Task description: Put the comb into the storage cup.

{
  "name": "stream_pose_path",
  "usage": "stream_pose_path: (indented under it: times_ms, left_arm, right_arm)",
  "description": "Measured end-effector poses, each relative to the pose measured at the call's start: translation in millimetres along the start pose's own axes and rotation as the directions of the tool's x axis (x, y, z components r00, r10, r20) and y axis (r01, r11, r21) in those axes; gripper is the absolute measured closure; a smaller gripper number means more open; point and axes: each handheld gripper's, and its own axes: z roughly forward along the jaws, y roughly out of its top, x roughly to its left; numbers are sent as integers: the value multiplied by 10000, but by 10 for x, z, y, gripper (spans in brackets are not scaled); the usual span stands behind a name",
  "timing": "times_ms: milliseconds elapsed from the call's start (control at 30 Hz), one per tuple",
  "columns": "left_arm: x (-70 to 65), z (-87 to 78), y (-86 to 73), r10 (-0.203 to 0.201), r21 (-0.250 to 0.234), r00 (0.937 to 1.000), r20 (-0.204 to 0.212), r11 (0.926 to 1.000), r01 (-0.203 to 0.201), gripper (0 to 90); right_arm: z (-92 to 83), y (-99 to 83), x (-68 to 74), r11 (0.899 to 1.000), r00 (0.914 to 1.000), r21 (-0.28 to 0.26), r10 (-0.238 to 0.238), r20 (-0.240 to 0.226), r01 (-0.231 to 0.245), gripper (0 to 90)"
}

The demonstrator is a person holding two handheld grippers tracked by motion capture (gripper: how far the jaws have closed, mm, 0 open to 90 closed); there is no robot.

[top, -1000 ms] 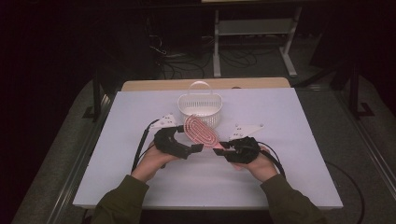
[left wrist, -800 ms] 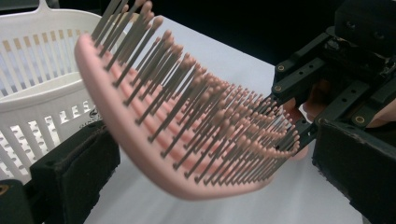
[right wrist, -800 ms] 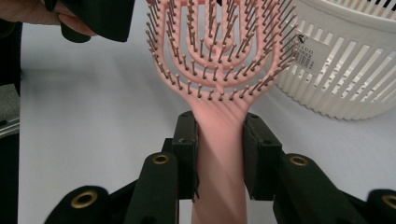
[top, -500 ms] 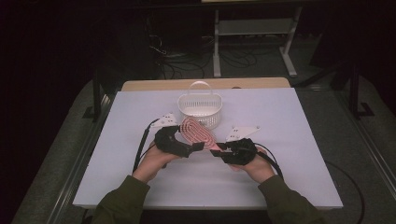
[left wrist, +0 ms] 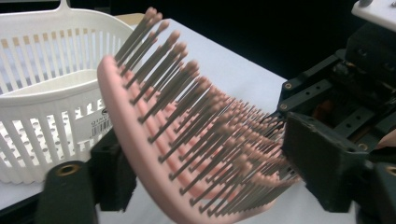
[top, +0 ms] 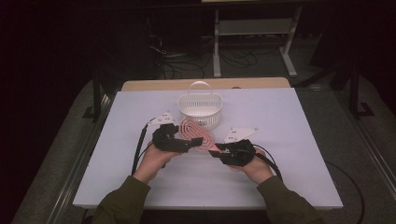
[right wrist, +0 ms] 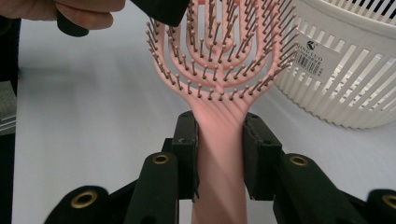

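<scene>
White table [top: 289,140] | basket [top: 200,109] behind | right gripper [right wrist: 218,149] clamped on pink hairbrush [right wrist: 219,70] handle | left gripper [left wrist: 196,182] jaws just closing around bristled head, contact unclear | likely handover toward basket.

Both forearms, in olive sleeves, enter from the lower edge of the high view and angle inward, bare hands wrapped around the gripper bodies. The left gripper [top: 192,143] points toward the right one; its jaws have just been closing, one behind the back and one at the bristle side of the pink hairbrush [left wrist: 196,140] head. The right gripper [right wrist: 219,154] points toward the left one, its jaws pressed against both sides of the brush handle. The two grippers lie near each other, level above the table.
</scene>
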Motion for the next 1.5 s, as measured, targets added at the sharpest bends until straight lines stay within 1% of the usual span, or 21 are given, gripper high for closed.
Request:
stream_pose_path:
  times_ms: [33, 133, 167, 300, 400, 567, 933, 1233, 1500]
  left_arm:
    - [0, -6, 2, -8, -72, 10000, 53, 10000, 8, 292]
    - [4, -8, 2, -83, -61, 9999, 122, 9999, 83, 310]
    - [5, -8, 1, -132, -64, 9998, 176, 9999, 134, 350]
    - [7, -3, 1, -256, -1, 9995, 159, 9997, 256, 365]
    - [13, 3, -3, -405, 105, 9990, 189, 9991, 403, 399]
    - [23, 0, -1, -630, 53, 9973, 365, 9980, 629, 435]
    - [14, 5, 0, -686, -34, 9954, 663, 9976, 690, 506]
    - [2, -3, 9, -740, -147, 9940, 803, 9970, 754, 549]
    - [-15, -6, 15, -707, -276, 9931, 937, 9969, 736, 585]
  right_arm:
    - [3, -2, 3, 10000, 10000, -4, -3, -8, 3, 684]
    - [4, -2, 5, 10000, 10000, -7, -36, 36, 36, 684]
    - [3, -2, 4, 10000, 10000, -14, -38, 82, 38, 683]
    - [8, -7, 5, 10000, 9999, -32, -32, 112, 33, 683]
    - [18, -12, 10, 10000, 9999, -28, -62, 137, 63, 683]
    - [24, -12, 12, 10000, 9998, -56, -66, 171, 67, 682]
    - [52, -15, 37, 9998, 9995, 12, -194, 252, 193, 682]
    - [78, -8, 57, 9997, 9993, 28, -260, 269, 259, 683]
    - [118, 1, 69, 9996, 9992, 65, -286, 263, 284, 685]
